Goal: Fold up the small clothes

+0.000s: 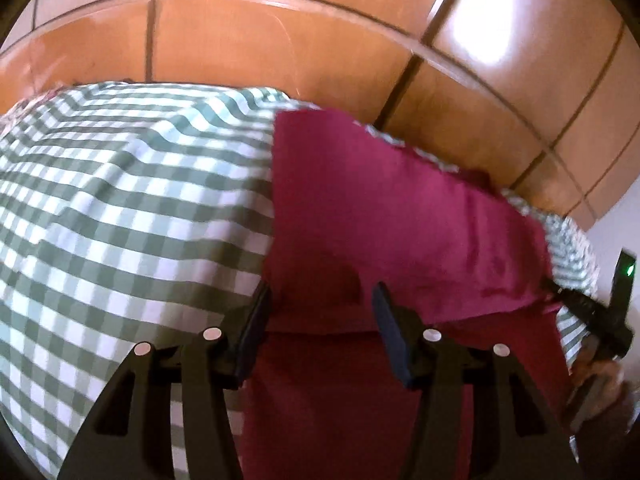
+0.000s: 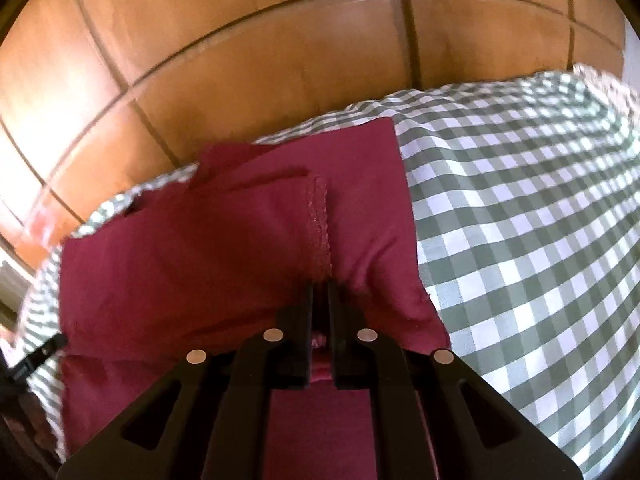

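right hand-held gripper (image 2: 320,292): jaws clamped on near hem of maroon garment (image 2: 224,248) | left hand-held gripper (image 1: 320,300): jaws apart over the same edge, holding nothing | garment lies ahead on checked cloth (image 2: 520,240), long axis running away toward wooden wardrobe (image 2: 240,60)

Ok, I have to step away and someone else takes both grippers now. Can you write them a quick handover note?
Left gripper: open, jaws apart over the near edge of the maroon garment, gripping nothing.
Right gripper: shut on the maroon garment at its stitched seam.
The garment lies on the green checked cloth, in front of the wooden panelling.
Done: the garment looks partly folded, with layers overlapping.
Left: probably take the near edge with the left gripper, finish the fold and flatten it.
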`<control>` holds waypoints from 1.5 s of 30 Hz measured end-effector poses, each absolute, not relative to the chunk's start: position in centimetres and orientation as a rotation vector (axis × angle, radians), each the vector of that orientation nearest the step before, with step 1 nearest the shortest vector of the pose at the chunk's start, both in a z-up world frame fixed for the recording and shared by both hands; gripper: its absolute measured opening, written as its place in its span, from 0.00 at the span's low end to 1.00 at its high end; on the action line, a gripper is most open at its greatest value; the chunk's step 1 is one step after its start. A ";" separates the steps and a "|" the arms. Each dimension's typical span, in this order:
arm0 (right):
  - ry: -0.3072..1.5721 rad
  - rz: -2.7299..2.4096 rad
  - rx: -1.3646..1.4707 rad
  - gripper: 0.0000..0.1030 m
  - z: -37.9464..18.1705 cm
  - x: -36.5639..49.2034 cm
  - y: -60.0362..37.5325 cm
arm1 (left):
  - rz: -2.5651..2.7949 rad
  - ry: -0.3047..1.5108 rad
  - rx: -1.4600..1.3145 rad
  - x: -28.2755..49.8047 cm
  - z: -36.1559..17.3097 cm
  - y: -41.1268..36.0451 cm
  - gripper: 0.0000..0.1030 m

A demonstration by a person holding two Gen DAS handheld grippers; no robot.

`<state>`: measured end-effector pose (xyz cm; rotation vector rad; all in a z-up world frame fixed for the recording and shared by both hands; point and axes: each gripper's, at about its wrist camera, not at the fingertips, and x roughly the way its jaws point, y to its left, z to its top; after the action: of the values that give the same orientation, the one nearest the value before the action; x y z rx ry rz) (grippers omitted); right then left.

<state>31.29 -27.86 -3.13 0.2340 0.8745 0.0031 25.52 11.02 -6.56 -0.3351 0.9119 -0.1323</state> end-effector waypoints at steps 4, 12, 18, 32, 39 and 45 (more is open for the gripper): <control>0.832 -0.018 0.255 0.52 -1.8 30.4 -28.8 | -0.117 0.859 -0.387 26.3 -4.5 12.9 0.56; 0.758 0.054 0.202 0.61 1.3 30.9 -26.0 | -0.094 0.927 -0.528 33.3 -5.8 14.9 0.72; 0.796 0.085 0.087 0.61 -0.3 33.0 -22.7 | -0.130 0.968 -0.674 37.0 -8.7 15.5 0.50; 0.807 0.045 -0.105 0.76 -4.9 35.0 -17.4 | 0.158 0.911 -0.310 36.0 -7.6 11.1 0.43; 0.797 0.050 -0.094 0.78 -5.1 34.7 -17.7 | 0.078 0.829 -0.170 31.1 -5.2 6.9 0.47; 0.796 0.067 -0.073 0.80 -5.1 34.7 -18.0 | 0.096 0.867 -0.007 30.7 -8.3 4.2 0.49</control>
<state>34.70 -17.96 -5.11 -0.0732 0.7960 0.0671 30.71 4.24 -8.34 -0.0069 0.8674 0.0964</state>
